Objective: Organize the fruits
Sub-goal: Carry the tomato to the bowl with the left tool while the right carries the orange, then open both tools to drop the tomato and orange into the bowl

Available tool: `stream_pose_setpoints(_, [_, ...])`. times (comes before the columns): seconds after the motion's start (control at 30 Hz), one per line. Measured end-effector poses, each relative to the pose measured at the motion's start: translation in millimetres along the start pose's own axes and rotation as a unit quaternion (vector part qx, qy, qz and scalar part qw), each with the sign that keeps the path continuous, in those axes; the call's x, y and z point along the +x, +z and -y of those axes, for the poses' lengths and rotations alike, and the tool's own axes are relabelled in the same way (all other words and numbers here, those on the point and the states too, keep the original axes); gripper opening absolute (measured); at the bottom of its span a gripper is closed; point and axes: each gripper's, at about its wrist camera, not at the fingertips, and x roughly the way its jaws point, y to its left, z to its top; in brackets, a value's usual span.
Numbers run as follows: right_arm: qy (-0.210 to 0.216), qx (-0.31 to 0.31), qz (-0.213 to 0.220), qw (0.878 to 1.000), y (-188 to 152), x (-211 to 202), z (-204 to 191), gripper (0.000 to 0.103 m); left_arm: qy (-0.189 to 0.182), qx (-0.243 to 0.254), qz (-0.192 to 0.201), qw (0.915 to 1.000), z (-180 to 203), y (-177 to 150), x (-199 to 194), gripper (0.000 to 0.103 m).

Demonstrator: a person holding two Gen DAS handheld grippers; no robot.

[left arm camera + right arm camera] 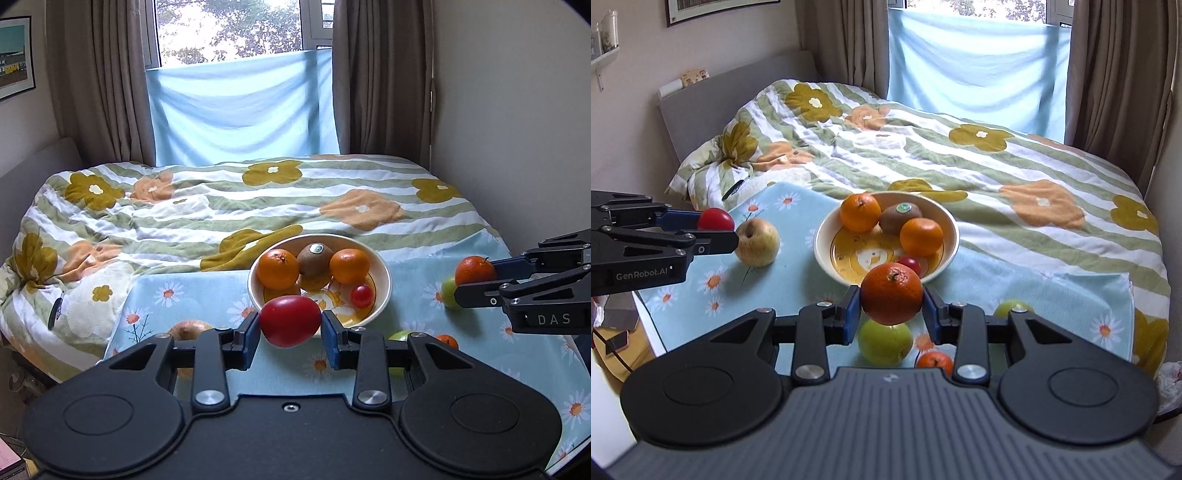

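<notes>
The fruits are partly sorted, judging by what lies where. The bowl (951,236) sits on a blue daisy cloth (1034,291) spread over the bed, and it already holds two oranges, a kiwi (900,218) with a sticker and a small cherry tomato (361,296).

Two more pieces are lifted and look to be on the way in. The left gripper (290,326) has its fingers clamped on a red tomato (290,320), held just in front of the near rim of the bowl. The right gripper (892,314) is closed on an orange (892,293), also near the bowl's front edge and above the cloth.

Still loose on the cloth are a yellowish apple (757,242) to the left of the bowl, a green apple (884,343) directly under the right gripper, a second green fruit (1012,308) partly hidden behind that gripper's finger, and a small orange (935,363) close to the camera.

So the job seems roughly half done: four pieces in the bowl, two in hand, at least four waiting. The bowl is filling up, so the remaining apples may have to stack on the others.
</notes>
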Motion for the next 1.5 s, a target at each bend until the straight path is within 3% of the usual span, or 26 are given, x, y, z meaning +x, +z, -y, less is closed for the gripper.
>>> stream_pose_setpoints(0.57, [-0.036, 0.04, -0.018, 0.998, 45.7, 64.1, 19.4, 0.051, -0.056, 0.055, -0.024, 0.9966, -17.1, 46.3, 98.6, 0.039])
stream_pose_setpoints(1.0, [-0.072, 0.088, -0.05, 0.992, 53.1, 116.5, 40.3, 0.051, -0.12, 0.117, -0.067, 0.9836, 0.1, 53.3, 182.1, 0.039])
stream_pose_setpoints(1.23, [-0.085, 0.106, -0.055, 0.989, 53.3, 127.8, 49.2, 0.051, -0.137, 0.134, -0.083, 0.9779, 5.8, 51.5, 204.3, 0.041])
stream_pose_setpoints(1.3, [-0.087, 0.108, -0.054, 0.989, 53.6, 129.1, 50.3, 0.051, -0.144, 0.134, -0.083, 0.9769, 5.8, 51.4, 205.7, 0.059])
stream_pose_setpoints(1.33, [-0.089, 0.108, -0.054, 0.989, 54.0, 129.0, 49.5, 0.051, -0.147, 0.133, -0.078, 0.977, 5.6, 51.3, 204.9, 0.077])
stream_pose_setpoints(1.37, [-0.089, 0.109, -0.053, 0.989, 54.0, 129.2, 49.7, 0.051, -0.148, 0.134, -0.071, 0.9773, 5.7, 50.9, 203.2, 0.089])
stream_pose_setpoints(1.5, [-0.093, 0.114, -0.047, 0.988, 52.4, 126.8, 50.4, 0.051, -0.151, 0.152, -0.057, 0.9751, 9.1, 48.5, 195.8, 0.091])
